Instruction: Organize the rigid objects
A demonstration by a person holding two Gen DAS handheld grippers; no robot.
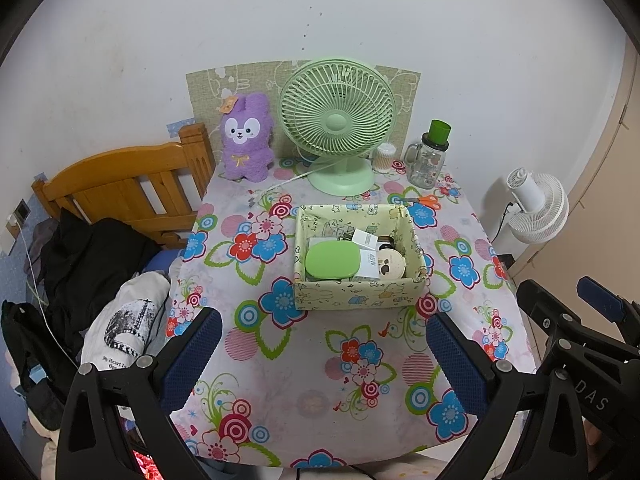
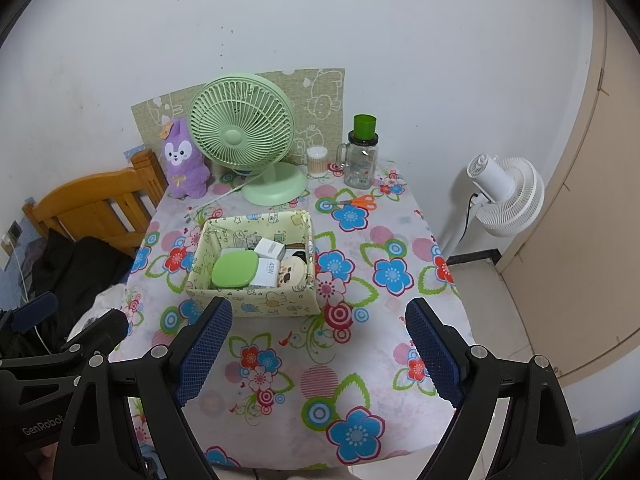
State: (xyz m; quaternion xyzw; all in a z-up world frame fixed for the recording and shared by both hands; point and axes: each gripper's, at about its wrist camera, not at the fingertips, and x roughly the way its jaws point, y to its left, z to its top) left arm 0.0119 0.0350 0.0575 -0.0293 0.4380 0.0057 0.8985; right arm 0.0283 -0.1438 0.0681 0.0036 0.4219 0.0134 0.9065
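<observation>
While both claws hang over the near edge of the flowered table (image 1: 320, 380), my left gripper (image 1: 324, 354) and right gripper (image 2: 318, 350) stand wide apart, holding nothing. Beyond them sits the patterned box (image 2: 256, 304), already holding a green case (image 2: 234, 269), a white charger box (image 2: 267, 272) and a round compact (image 2: 294, 272). I judge the sorting near its end; orange scissors (image 2: 362, 202) by the glass jar (image 2: 362, 164) seem the next reach. Only my right view shows the floor beneath the white fan (image 2: 508, 196); only my left shows the white printed garment (image 1: 128, 328).
</observation>
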